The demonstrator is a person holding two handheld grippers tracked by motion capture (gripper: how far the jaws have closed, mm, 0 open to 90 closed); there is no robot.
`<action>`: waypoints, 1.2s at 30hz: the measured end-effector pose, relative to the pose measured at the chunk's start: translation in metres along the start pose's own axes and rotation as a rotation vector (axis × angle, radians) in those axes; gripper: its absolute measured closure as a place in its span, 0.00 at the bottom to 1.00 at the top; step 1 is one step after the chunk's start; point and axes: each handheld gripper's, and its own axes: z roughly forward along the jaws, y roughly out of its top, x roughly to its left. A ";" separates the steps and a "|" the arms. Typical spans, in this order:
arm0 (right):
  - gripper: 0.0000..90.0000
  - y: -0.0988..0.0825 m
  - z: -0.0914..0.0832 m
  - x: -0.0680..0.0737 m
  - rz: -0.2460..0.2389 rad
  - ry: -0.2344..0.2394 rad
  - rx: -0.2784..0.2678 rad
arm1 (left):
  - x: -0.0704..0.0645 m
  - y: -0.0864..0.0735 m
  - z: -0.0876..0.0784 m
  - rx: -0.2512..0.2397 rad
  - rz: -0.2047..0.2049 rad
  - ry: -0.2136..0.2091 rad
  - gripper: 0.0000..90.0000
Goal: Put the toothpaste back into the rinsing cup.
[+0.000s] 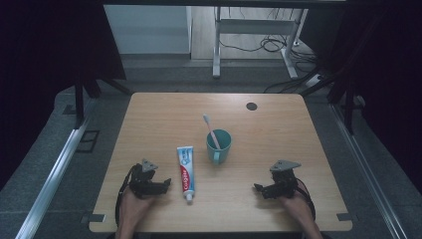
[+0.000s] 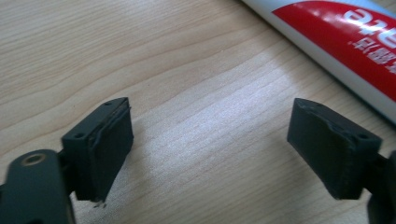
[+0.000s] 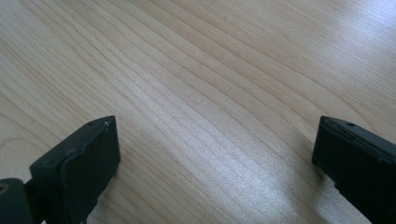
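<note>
— Toothpaste tube (image 1: 185,174), what did it look like?

— It was a flat white tube with a red band along its lower half, a blue patch near its far end and a small white cap at the near end. It lay on the light wooden table (image 1: 278,134), lengthwise from far to near, cap toward the person.

— Where exactly on the table?

— Left of centre, toward the near edge. A teal mug (image 1: 218,146) stood just beside its far end, to the right, with a pink-handled toothbrush (image 1: 211,130) leaning out of it.

— And the grippers?

— The left gripper (image 1: 164,185) rested on the table just beside the tube's near half, its fingers (image 2: 100,144) spread wide over bare wood, holding nothing. In the left gripper view the tube's red and white side (image 2: 336,42) crossed the upper right corner, near one finger, apart from it.

— The other one?

— The right gripper (image 1: 260,189) sat well apart from the tube, near the table's near right side. Its fingers (image 3: 79,168) stood wide, with bare wood grain between them.
</note>
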 end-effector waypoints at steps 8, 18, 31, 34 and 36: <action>0.01 0.000 0.000 0.000 0.003 -0.001 -0.001 | 0.000 0.003 -0.007 -0.028 -0.016 -0.031 0.54; 0.01 0.000 0.000 0.000 0.006 -0.003 -0.001 | -0.006 0.008 -0.012 -0.049 0.033 -0.072 0.97; 0.01 -0.001 -0.001 0.001 0.009 -0.009 -0.001 | -0.016 0.023 -0.018 -0.077 0.028 -0.137 0.99; 0.01 -0.001 -0.001 0.001 0.010 -0.009 -0.002 | -0.021 0.027 -0.019 -0.082 0.028 -0.161 0.99; 0.01 -0.001 -0.001 0.001 0.011 -0.010 -0.001 | -0.027 0.032 -0.017 -0.077 0.028 -0.174 0.99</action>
